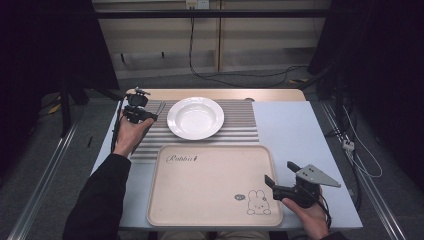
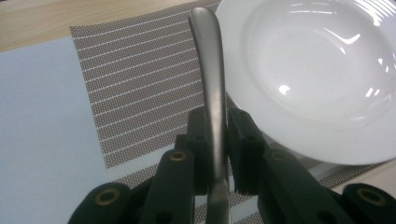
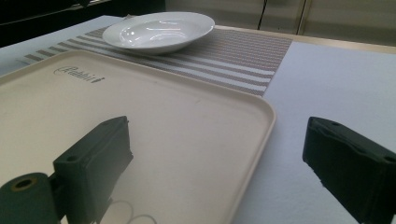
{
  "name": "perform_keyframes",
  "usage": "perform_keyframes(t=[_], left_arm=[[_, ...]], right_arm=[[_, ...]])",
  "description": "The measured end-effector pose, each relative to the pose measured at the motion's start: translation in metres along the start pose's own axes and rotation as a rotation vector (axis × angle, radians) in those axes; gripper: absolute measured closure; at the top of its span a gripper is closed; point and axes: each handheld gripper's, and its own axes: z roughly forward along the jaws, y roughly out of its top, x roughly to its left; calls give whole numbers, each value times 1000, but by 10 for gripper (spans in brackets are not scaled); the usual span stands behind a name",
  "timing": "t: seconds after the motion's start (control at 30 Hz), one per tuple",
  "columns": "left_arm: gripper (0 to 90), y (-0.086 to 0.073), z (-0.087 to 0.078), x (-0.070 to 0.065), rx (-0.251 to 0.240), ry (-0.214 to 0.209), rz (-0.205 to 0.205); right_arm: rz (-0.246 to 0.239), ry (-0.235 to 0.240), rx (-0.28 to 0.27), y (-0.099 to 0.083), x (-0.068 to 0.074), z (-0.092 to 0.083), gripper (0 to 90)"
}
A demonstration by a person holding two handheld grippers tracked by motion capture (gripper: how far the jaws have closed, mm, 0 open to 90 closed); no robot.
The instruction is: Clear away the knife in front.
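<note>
High view overhead facing forward, gripper views low, close, sharing plate [image 1: 195, 117].

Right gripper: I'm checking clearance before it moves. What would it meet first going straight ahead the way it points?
Probably the raised rim of the beige plastic tray, which lies between the open right gripper jaws; depth is unclear.

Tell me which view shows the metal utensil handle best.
The left gripper view: the metal handle stands close up, clamped between the left tongs. In the high view it is a thin sliver beside the plate.
</note>
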Motion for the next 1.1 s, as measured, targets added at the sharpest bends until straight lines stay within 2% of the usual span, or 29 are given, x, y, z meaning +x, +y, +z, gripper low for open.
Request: perform_keyframes(t=[0.13,0.2,0.27,0.4,0.57,0.8,0.9,1.1], left_arm=[[797,-4,-6,-7,-16,-15,14],[797,-5,-10,-11,-28,-36,35],[797,-5,-13,-18,-29,-36,55],[797,-6,-18,-26,-41,-56,66],[797,-14,-24,-36,-62,-126,65],[797,-25,-26,-50,-40,-129,93],[797,-31,-28,-56,-41,-118,94],[797,-42,-29,-62,-32,-130,93]], right_arm=[[-2,1,1,0,0,0,76],[-3,1,2,0,0,1,75],[-2,1,2,0,0,1,76],[-3,2,1,0,0,0,75],[0,-1,0,0,0,0,76],[1,1,0,0,0,0,76],[0,0,-2,0,0,0,76],[-2,1,-2,0,0,0,75]])
